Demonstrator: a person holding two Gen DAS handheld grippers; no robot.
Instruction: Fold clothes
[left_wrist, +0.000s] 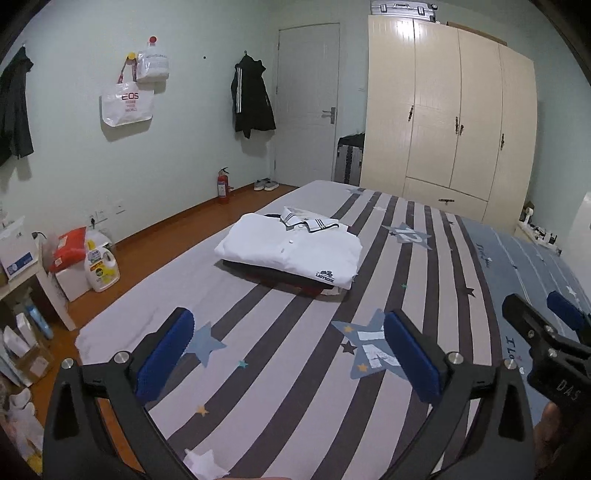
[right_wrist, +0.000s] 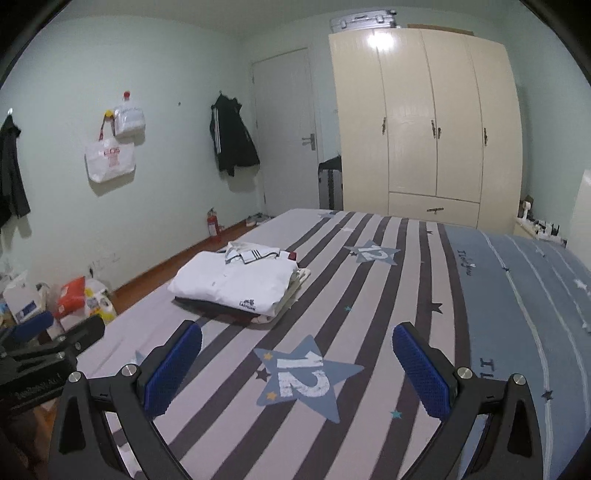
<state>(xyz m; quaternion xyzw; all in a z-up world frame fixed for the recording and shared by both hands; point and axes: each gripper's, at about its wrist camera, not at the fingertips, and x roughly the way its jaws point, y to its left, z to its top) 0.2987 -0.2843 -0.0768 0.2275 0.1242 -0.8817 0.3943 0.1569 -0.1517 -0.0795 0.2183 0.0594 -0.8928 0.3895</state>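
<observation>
A folded white polo shirt (left_wrist: 291, 251) lies on top of a stack of folded clothes (left_wrist: 317, 290) on the striped bed (left_wrist: 258, 369). It also shows in the right wrist view (right_wrist: 236, 282). My left gripper (left_wrist: 288, 336) is open and empty, held above the bed short of the stack. My right gripper (right_wrist: 297, 349) is open and empty, also above the bed, to the right of the left one. The right gripper shows at the right edge of the left wrist view (left_wrist: 535, 314).
A cream wardrobe (left_wrist: 450, 114) stands past the bed's far end. A closed door (left_wrist: 308, 107) and a hanging black jacket (left_wrist: 251, 98) are on the far wall. A detergent bottle (left_wrist: 101, 271), boxes and a fire extinguisher (left_wrist: 222, 186) stand on the floor at the left.
</observation>
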